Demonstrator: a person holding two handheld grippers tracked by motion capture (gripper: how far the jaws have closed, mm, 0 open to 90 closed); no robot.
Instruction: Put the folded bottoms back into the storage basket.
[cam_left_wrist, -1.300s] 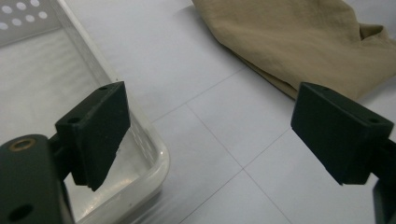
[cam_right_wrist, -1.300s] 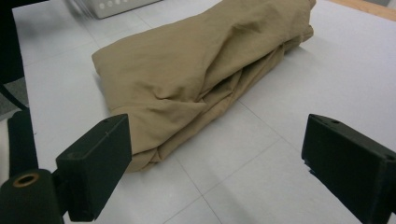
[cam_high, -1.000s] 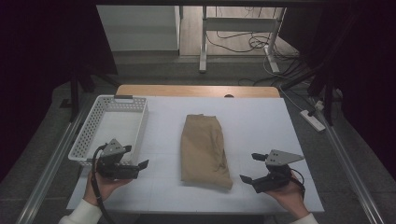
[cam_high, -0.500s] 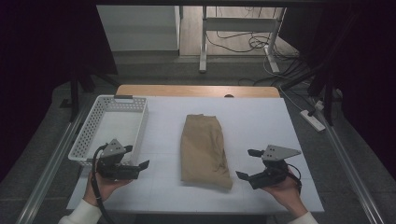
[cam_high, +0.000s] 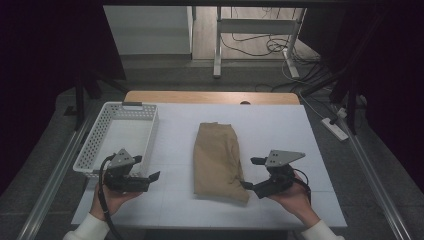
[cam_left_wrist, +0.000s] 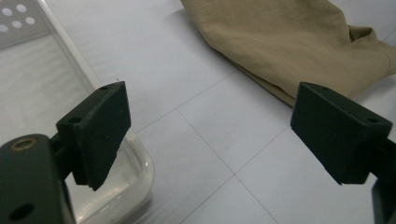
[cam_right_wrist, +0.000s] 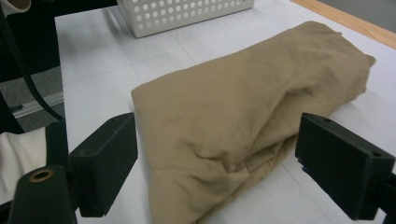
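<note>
**One folded tan garment between two open grippers**

White tabletop (cam_high: 280, 125), ruled by faint grid lines, fills the middle of the high view, with a wooden edge along its far side and dark floor with cables beyond.

On it lies one folded tan garment (cam_high: 217, 160), a soft, creased cloth of khaki colour, folded into a long rectangle. Its surface shows shallow wrinkles, and the near right corner is rumpled and bulges outward (the right gripper view shows the layers bunching there). Its long axis runs from the person's side toward the far edge of the table, tilted very slightly; the narrower, neater end points away from the person and the wider, looser end points toward them. It sits near the middle of the table, just right of centre between the two hands.

Counted: one garment, one white perforated basket (cam_high: 97, 145), two grippers.

The basket stands at the left of the table, apart from the garment, its long side also running front to back.

The left gripper (cam_high: 150, 177) is held low near the basket's near corner, jaws spread wide with nothing between them but bare table. The right gripper (cam_high: 248, 172) sits at the garment's near right corner, jaws wide apart, one to each side of the cloth's corner in its own view, not closed on it.
</note>
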